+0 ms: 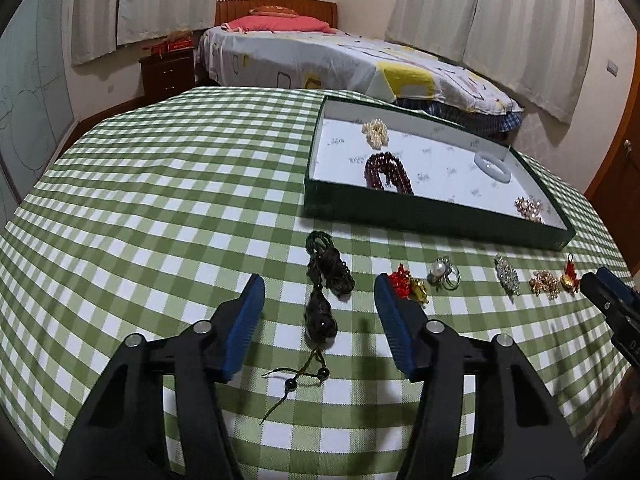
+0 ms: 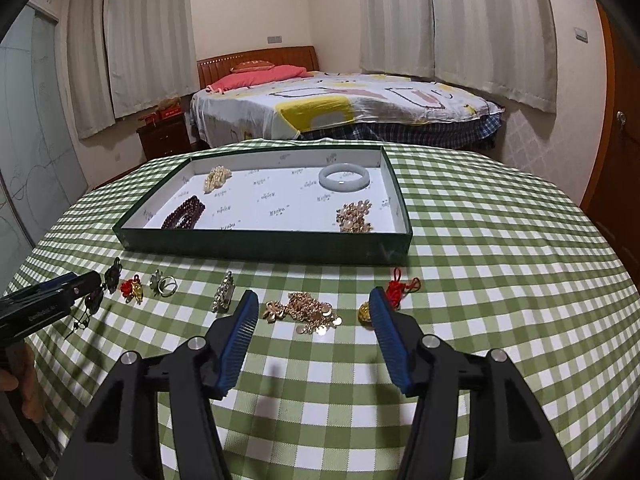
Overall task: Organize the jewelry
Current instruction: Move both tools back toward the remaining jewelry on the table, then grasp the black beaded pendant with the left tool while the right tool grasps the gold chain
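A dark green tray [image 1: 420, 212] [image 2: 256, 242] with a white lining holds a pearl piece [image 2: 216, 178], a dark red bead bracelet [image 1: 387, 172], a pale bangle [image 2: 344, 176] and a rose-gold piece [image 2: 355, 216]. On the checked cloth in front lie a dark pendant necklace [image 1: 322, 288], a red-and-gold charm [image 1: 410, 282], a pearl ring [image 1: 444, 274], a crystal clip [image 2: 223, 298], a gold chain [image 2: 308, 312] and a second red charm [image 2: 400, 290]. My left gripper [image 1: 320, 300] is open around the dark necklace. My right gripper [image 2: 312, 316] is open around the gold chain.
The table wears a green-and-white checked cloth [image 1: 160, 200]. A bed [image 2: 340, 104] stands behind the table, with a dark nightstand [image 1: 168, 72] to its left and curtains along the walls. The right gripper shows at the right edge of the left wrist view [image 1: 612, 296].
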Demonstrator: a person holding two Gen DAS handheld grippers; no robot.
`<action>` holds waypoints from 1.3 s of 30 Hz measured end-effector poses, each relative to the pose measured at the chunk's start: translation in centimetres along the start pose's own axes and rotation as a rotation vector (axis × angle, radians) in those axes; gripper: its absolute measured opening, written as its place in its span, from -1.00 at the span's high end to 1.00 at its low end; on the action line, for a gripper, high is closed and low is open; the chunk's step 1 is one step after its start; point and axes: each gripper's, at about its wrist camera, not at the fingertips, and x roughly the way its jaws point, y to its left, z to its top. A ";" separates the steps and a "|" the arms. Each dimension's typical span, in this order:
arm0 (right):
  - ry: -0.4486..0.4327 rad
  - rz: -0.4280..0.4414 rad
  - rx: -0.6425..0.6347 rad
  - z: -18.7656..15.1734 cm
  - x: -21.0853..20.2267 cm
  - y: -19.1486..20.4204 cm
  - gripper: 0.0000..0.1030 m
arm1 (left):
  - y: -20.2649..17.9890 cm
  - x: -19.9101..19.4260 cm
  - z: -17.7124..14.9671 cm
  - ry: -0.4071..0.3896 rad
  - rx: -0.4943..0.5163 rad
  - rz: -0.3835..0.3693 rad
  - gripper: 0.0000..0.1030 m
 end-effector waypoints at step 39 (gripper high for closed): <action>0.215 0.014 -0.043 0.9 5.5 0.7 -0.09 | 0.4 0.9 -0.8 0.050 -0.022 -0.039 0.68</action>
